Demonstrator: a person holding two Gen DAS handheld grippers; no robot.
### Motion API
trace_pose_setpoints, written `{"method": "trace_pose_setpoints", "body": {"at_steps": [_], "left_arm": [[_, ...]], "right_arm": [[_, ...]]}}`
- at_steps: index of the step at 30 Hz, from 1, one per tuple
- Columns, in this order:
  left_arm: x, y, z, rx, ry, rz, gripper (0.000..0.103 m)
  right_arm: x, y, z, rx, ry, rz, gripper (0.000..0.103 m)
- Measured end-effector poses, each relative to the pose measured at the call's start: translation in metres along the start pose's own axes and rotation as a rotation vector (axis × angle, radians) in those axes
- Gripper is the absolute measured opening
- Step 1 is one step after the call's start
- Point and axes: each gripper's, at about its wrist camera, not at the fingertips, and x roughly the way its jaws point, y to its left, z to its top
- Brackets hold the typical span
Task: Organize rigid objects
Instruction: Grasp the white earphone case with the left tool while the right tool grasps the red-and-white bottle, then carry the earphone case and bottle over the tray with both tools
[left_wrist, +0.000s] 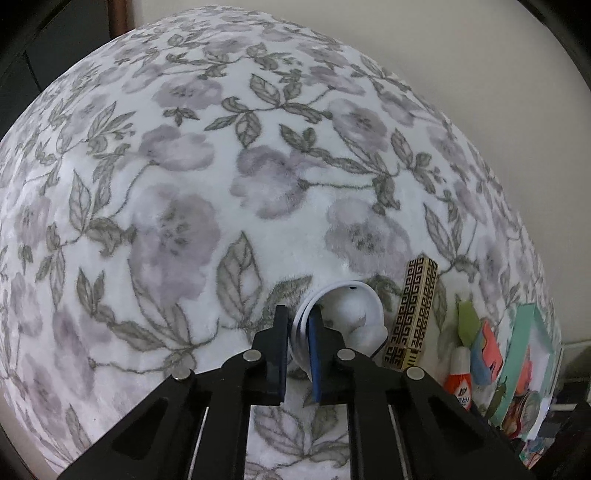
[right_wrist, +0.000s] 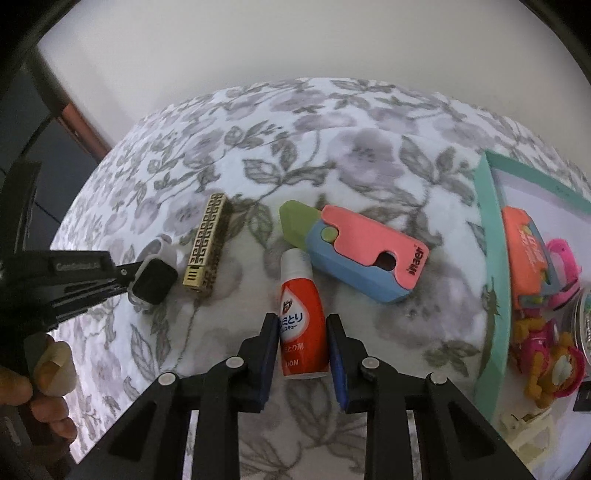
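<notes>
With the white-strapped smartwatch (left_wrist: 343, 317) pinched by the left gripper (left_wrist: 300, 354), the small red-and-white plastic bottle (right_wrist: 302, 325) should be squeezed squarely mid-body between the right gripper's (right_wrist: 302, 363) spread fingers.

White-strapped smartwatch (right_wrist: 153, 282) on its side; red-white bottle (right_wrist: 301, 325) lying flat — cap away.

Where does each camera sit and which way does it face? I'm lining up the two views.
Left wrist: on the left gripper, facing low across the floral cloth; its fingers pinch the white watch.
Right wrist: on the right gripper, tilted down at the cloth; its fingers straddle the red bottle, not yet closed; the person's left hand shows.
Shared: watch, patterned gold box, bottle, pink-blue toy, teal tray.
</notes>
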Motion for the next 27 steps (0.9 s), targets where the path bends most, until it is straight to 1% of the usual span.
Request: {"method": "trace_pose_setpoints", "body": {"at_steps": [5, 6, 8, 10, 13, 20, 22, 27], "left_arm": [[-0.015, 0.002, 0.002, -0.027, -0.026, -0.046, 0.010], [-0.020, 0.008, 0.010, -0.026, -0.034, -0.055, 0.010], [-0.036, 0.007, 0.014, -0.023, -0.069, -0.081, 0.010], [-0.053, 0.005, 0.015, -0.019, -0.105, -0.102, 0.010], [-0.077, -0.002, 0.016, 0.001, -0.160, -0.127, 0.010], [-0.115, -0.020, 0.015, 0.050, -0.245, -0.170, 0.010], [-0.120, -0.028, 0.013, 0.068, -0.259, -0.185, 0.010], [-0.134, -0.049, 0.006, 0.118, -0.280, -0.239, 0.010]], "right_arm": [[-0.011, -0.013, 0.004, 0.039, -0.013, 0.023, 0.027], [-0.015, -0.014, 0.005, 0.045, -0.022, 0.026, 0.027], [-0.024, -0.016, 0.007, 0.048, -0.042, 0.034, 0.026], [-0.034, -0.017, 0.011, 0.049, -0.068, 0.037, 0.022], [-0.050, -0.021, 0.014, 0.052, -0.100, 0.049, 0.022], [-0.056, -0.029, 0.015, 0.068, -0.104, 0.044, 0.022], [-0.067, -0.032, 0.018, 0.069, -0.131, 0.039, 0.022], [-0.117, -0.053, 0.025, 0.099, -0.243, -0.001, 0.022]]}}
